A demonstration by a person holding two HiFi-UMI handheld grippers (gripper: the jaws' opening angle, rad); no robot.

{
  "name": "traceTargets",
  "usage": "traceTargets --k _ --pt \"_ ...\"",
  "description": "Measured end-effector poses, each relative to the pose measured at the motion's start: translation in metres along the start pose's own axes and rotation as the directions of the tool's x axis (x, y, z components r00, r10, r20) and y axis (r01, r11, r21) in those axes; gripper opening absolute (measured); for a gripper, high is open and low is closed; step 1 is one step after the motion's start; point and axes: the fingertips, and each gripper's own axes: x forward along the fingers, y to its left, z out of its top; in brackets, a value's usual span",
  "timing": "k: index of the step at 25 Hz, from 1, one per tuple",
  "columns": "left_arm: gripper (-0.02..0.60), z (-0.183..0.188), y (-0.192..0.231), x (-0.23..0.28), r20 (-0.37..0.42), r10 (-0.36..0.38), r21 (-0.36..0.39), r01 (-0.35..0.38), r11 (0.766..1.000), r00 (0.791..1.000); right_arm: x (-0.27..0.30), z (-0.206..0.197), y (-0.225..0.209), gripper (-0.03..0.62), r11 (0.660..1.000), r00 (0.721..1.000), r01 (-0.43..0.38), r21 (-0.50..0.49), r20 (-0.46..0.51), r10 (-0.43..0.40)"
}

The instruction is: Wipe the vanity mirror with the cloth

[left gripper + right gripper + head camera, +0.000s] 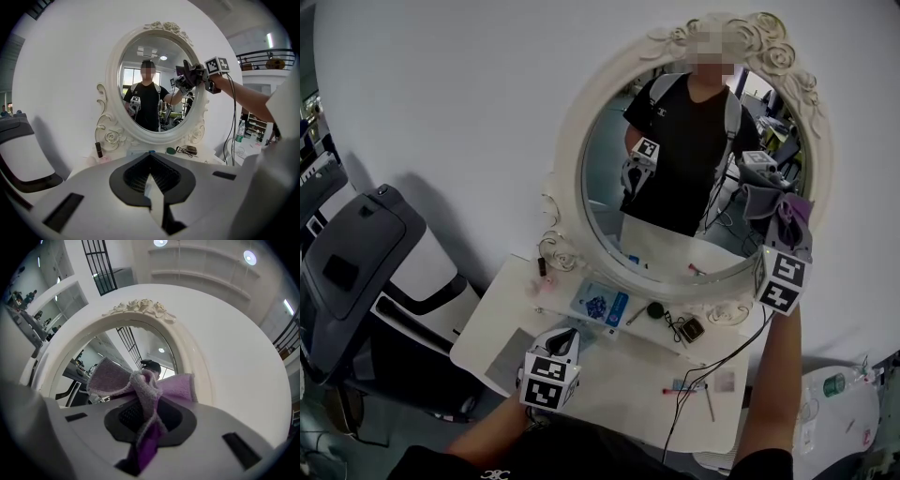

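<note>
An oval vanity mirror [609,178] in a white carved frame stands on a white table [619,384] against the wall. My right gripper [783,232] is raised at the mirror's right edge, shut on a grey and purple cloth [787,212] that lies against the glass by the frame. In the right gripper view the cloth [145,390] bunches out of the gripper [145,425] in front of the mirror [117,348]. My left gripper [555,349] hangs low over the table's front left, shut and holding nothing. The left gripper view shows its jaws [152,187] together, the mirror [150,79] and the cloth [186,75] beyond.
On the table below the mirror lie a blue packet [600,303], a dark round lid [655,310], a small brown case [690,328], a lipstick [542,266] and pens [709,401]. A black cable [712,370] runs off the front. A grey and white seat [366,253] stands left.
</note>
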Motion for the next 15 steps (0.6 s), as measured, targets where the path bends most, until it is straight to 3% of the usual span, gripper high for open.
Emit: traceTargets --k 15 --pt "-0.001 -0.01 -0.01 0.001 -0.024 -0.01 0.001 0.01 1.0 1.0 -0.016 -0.062 0.035 0.049 0.997 0.992 -0.07 -0.028 -0.109 0.067"
